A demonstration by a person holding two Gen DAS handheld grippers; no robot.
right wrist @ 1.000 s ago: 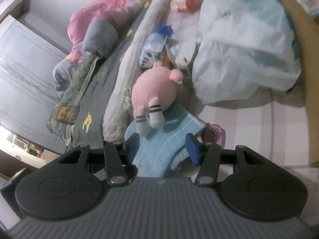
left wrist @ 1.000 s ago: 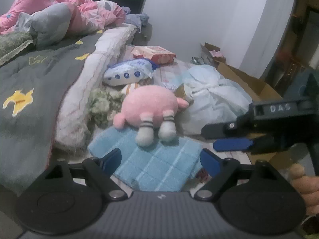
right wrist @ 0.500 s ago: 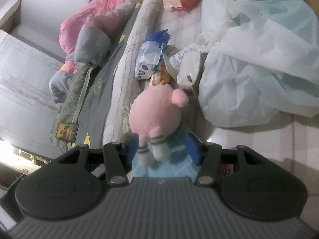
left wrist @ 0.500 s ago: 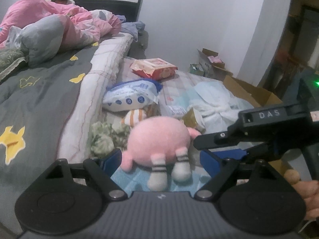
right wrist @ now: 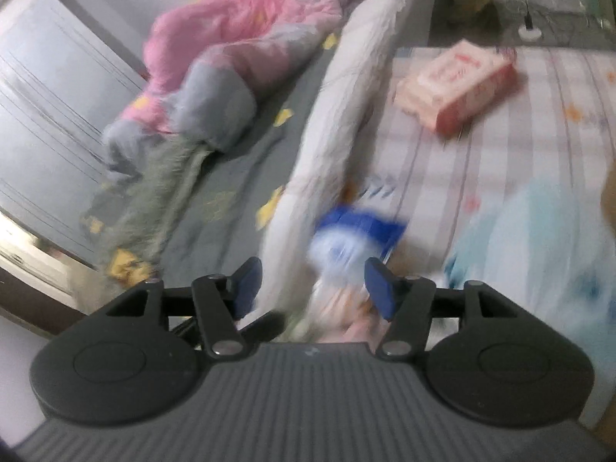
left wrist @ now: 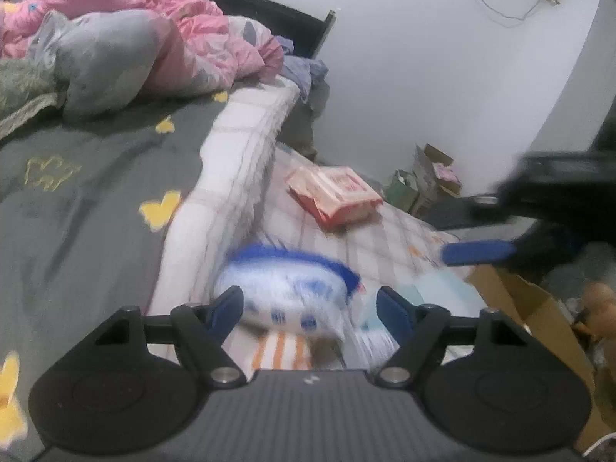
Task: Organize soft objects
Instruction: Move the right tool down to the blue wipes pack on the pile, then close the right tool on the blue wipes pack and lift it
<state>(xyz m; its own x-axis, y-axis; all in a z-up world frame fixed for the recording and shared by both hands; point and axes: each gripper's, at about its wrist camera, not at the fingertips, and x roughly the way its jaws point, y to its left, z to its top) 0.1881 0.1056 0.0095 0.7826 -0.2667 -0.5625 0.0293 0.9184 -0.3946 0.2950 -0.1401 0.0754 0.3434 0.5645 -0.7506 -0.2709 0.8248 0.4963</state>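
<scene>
The blanket on the bed is dark grey with yellow shapes. The puffy quilt at eleven o'clock is pink with grey patches. The sheet has pale pink and grey checks. The soft pack is white with blue dots and a blue edge. The other pack is red and pink. The hand-held gripper pads are blue.

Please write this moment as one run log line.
left gripper: closing, empty | right gripper: opening, empty | ahead: blue-and-white plastic pack | view: blurred
</scene>
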